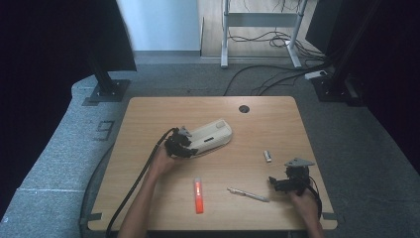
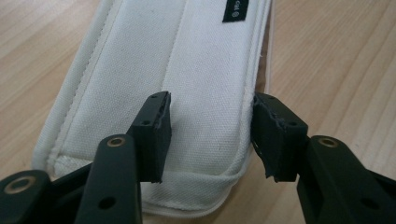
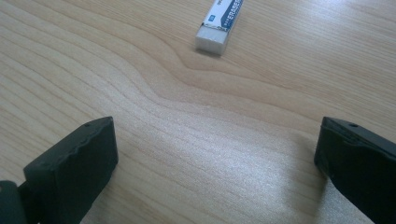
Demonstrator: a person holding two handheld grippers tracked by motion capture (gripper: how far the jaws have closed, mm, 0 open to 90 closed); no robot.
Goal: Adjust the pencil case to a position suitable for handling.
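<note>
Wooden table (image 1: 148, 119) is bearing: white fabric pencil case (image 1: 212, 136) at centre — left gripper (image 1: 179, 144) straddling its near end, jaws parted; eraser (image 1: 268, 156), pen (image 1: 247, 194), orange marker (image 1: 198, 195); right gripper (image 1: 277, 182) — jaws gaping wide over bare wood.

1. This looks like a lab or office test space, though its dark edges hide much.
2. A wooden desk (image 1: 148, 119) with a cable hole (image 1: 243, 108) sits at centre frame on grey carpet (image 1: 59, 148).
3. Across the top, loose cables (image 1: 277, 74) trail over the floor around a metal table frame (image 1: 225, 34).
4. Black stands (image 1: 106, 84) rise at upper left and upper right.
</note>
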